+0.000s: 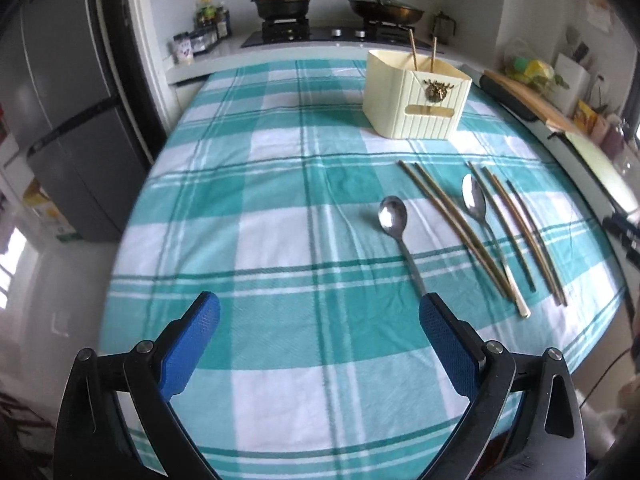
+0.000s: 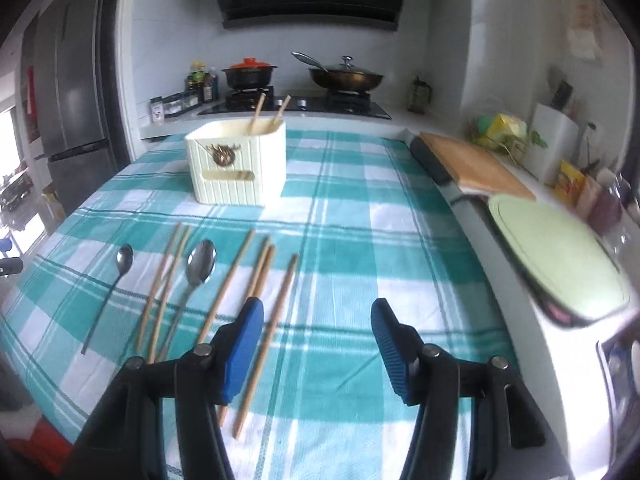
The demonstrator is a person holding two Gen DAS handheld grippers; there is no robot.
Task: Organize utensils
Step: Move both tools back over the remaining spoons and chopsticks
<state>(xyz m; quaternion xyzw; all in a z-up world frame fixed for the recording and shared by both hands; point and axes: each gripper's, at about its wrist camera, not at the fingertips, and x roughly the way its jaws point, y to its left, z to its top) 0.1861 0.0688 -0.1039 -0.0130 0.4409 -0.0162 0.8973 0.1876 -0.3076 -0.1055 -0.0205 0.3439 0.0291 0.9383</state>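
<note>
Two blue-padded grippers, left (image 1: 319, 312) and right (image 2: 317, 316), spread wide, gripping nothing, above teal-checked table (image 1: 280, 208). Steel spoons (image 1: 394, 220) and bamboo chopsticks (image 2: 230, 284) loose mid-cloth; cream ribbed holder box (image 2: 236, 168) beyond, open cloth around.

- No words or numbers can be read anywhere.
- The small jar (image 2: 157, 111) by the stove has a label, but it is too blurry to read.
- The papers on the wall (image 2: 585, 36) are too blurry too.
- The cream box (image 2: 236, 168) has a metal badge, with no letters showing.
</note>
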